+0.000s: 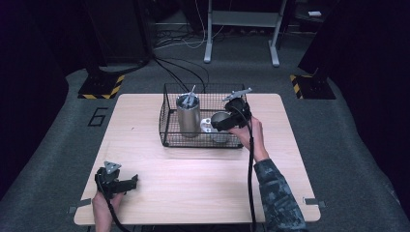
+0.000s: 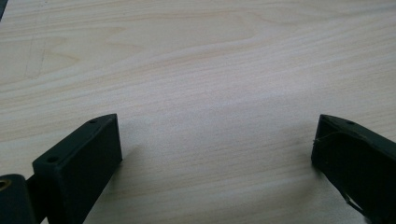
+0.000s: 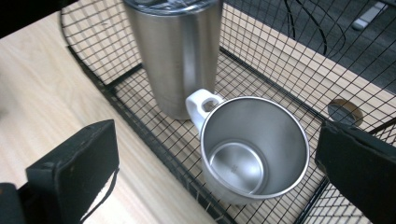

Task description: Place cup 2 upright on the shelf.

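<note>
Steel mug [image 3: 254, 149] w/ white handle [image 3: 201, 103] stands upright, mouth open, inside black wire basket [image 1: 167, 126], toward its near right corner; interior bare metal. Just beside it, on the side where the handle points, stands a taller steel tumbler [image 3: 177, 51], upright, w/ lid on top; in right gripper view the handle nearly meets the tumbler's base, contact cannot be told. Basket rests on the far-centre part of a light wooden table [image 1: 193, 183]. Right gripper [image 1: 227, 121] hangs over the basket's right part, above the mug, held by the person's right hand [image 1: 251, 135]; in its own view its jaws are spread wide, one each side of the mug, not touching it, nothing held. Left gripper [image 1: 126, 182] lies low over the near left corner of the table, well apart from the basket; jaws wide apart over bare wood. Grey floor around the table; black cables [image 1: 183, 67] run behind the basket.
</note>
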